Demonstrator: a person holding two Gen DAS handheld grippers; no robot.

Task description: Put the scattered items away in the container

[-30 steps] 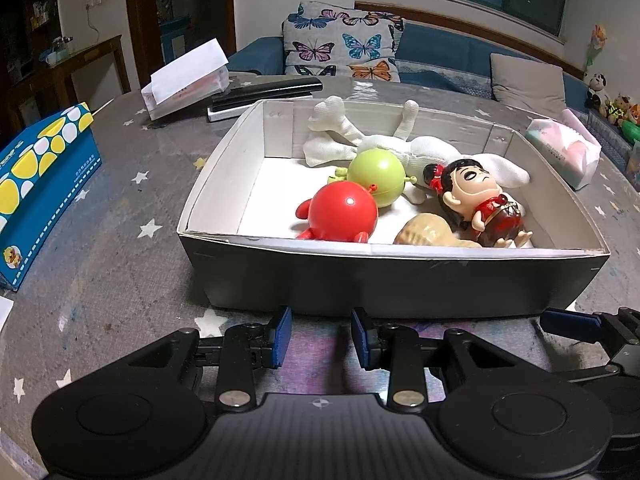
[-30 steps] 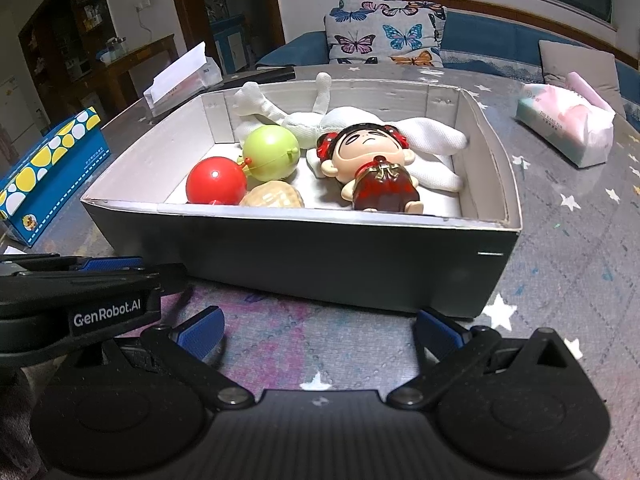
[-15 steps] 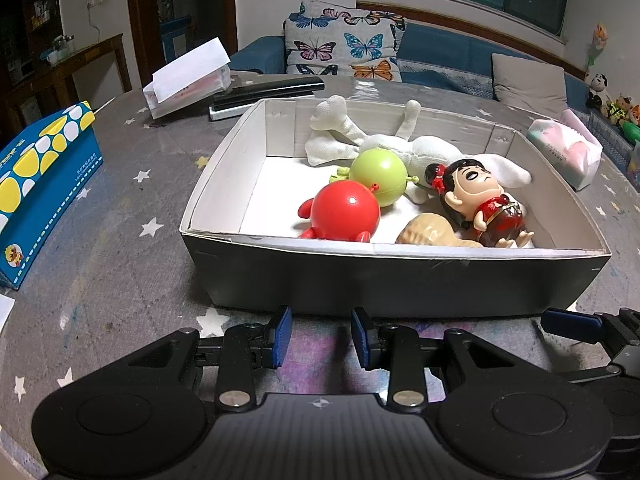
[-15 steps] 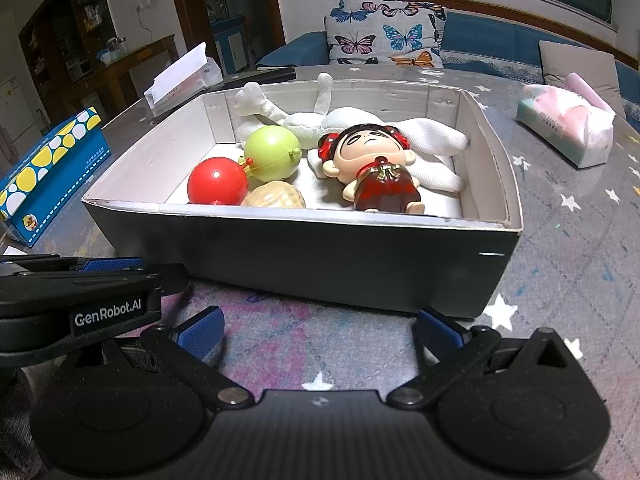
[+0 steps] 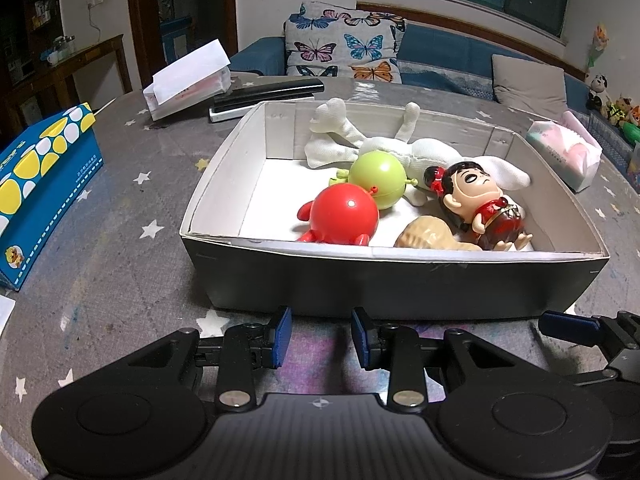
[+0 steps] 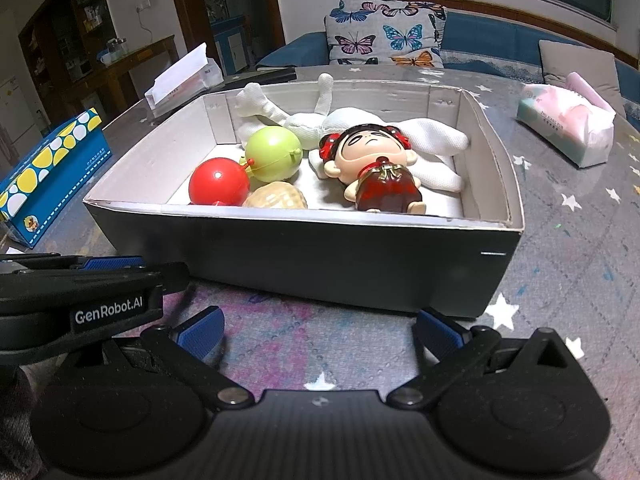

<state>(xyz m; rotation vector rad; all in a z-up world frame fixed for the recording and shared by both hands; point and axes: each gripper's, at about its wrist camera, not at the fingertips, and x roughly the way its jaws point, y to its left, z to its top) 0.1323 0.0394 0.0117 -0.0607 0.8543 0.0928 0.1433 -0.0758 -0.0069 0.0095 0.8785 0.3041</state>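
A: Going from largest to smallest, what could go wrong from here?

B: The table (image 5: 120, 272) is the least concern; it is broad and flat, and no toy is seen loose on it in either view. The task is judged close to done. The container (image 5: 392, 284), a grey box with white inner walls, stands near the table's middle, and its near wall sits just beyond both grippers. If either gripper were pushed forward low, that wall could be struck and the light box shoved across the cloth.

A: And the contents?

B: The white plush toy (image 6: 360, 128) lies along the far wall with one limb raised above the rim; it could be snagged by a pass over the top. The doll (image 6: 376, 168) lies face up on the plush, so it could be tipped by a nudge. The green ball toy (image 5: 378, 178) and the red ball toy (image 5: 344, 216) are round and could be set rolling inside. The tan toy (image 5: 428, 234) is tucked against the near wall, partly hidden.

A: How are the grippers held?

B: The left gripper (image 5: 320, 336) is seen with a modest gap between its pads and nothing in it. The right gripper (image 6: 320, 332) is spread wide, also bare. They are close side by side, so a collision between them is possible.

A: Open room?

B: Bare cloth is left between the box and the blue tissue box (image 5: 44, 184) on the left, and toward the pink tissue pack (image 6: 568, 120) on the right. The strip before the near wall is narrow.
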